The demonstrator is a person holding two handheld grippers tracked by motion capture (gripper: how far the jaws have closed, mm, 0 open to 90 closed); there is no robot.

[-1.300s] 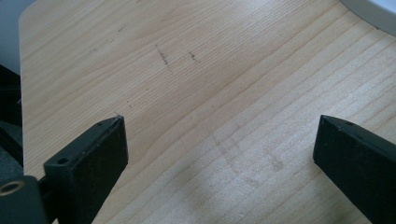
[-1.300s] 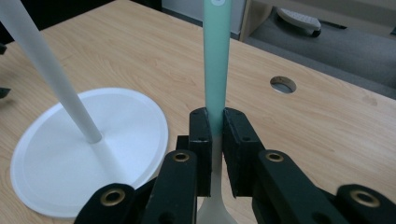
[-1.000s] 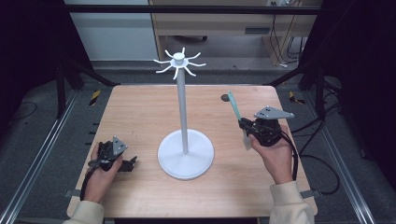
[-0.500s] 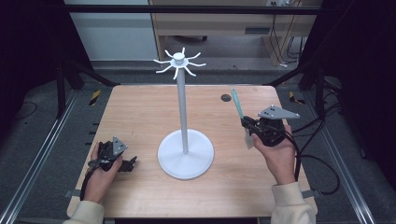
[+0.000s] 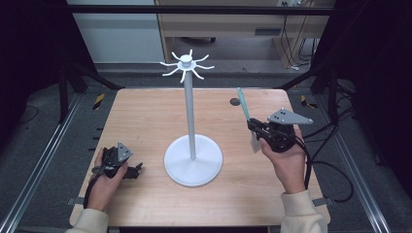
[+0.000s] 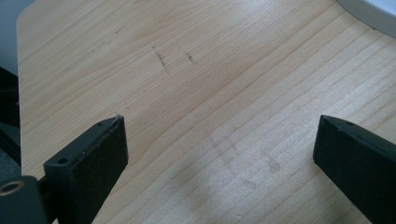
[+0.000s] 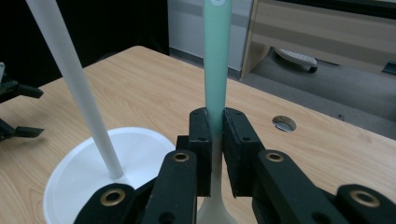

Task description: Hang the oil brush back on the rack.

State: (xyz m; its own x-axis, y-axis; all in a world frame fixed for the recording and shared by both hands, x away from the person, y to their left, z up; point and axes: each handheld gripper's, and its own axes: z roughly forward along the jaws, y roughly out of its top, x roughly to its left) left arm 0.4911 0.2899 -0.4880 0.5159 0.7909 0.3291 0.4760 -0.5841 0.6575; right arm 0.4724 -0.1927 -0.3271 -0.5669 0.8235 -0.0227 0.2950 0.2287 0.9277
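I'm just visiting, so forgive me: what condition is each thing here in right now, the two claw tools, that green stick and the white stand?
Right gripper: shut on the green utensil, held above the table.
Green utensil: clamped at mid-handle, roughly upright, white end down.
Left gripper: open, holding nothing, low over the table.
White stand: upright on its round base, hooks at the top bare.

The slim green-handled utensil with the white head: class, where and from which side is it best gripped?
Grip the green-handled utensil low on its slim handle, just above the white head, coming from the sides, as the right gripper does with jaws shut flat on it. The handle is narrow and upright, its holed tip left free.
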